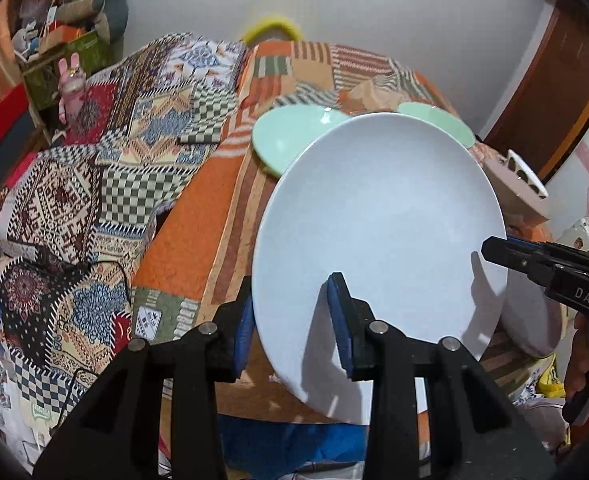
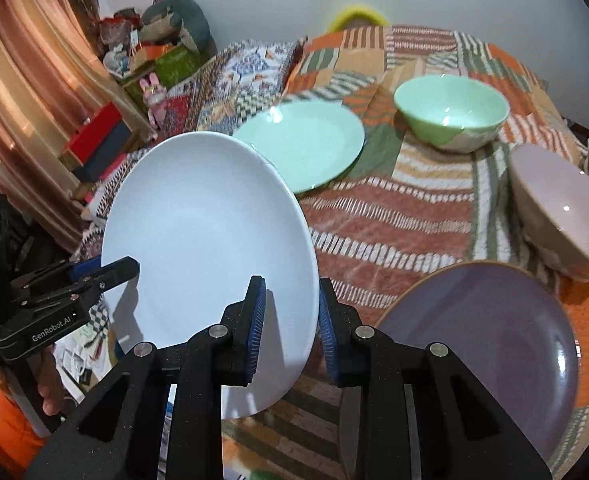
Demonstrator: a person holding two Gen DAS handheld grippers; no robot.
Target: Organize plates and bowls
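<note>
**White plate held by both grippers over the patchwork bed**

The left gripper (image 1: 294, 320) and the right gripper (image 2: 288, 316) each clamp an opposite rim of the white plate (image 2: 206, 248), which hangs tilted above the near edge of the bed (image 2: 394, 216). On the orange patchwork cover, a purple plate (image 2: 486, 344) lies at the near right corner, a beige bowl (image 2: 562, 208) tips on its side beyond it. Farther back sit a green plate (image 2: 306, 144) and a green bowl (image 2: 452, 112), apart. A striped curtain (image 2: 26, 92) and cluttered shelves (image 2: 154, 64) fill the left wall.
</note>
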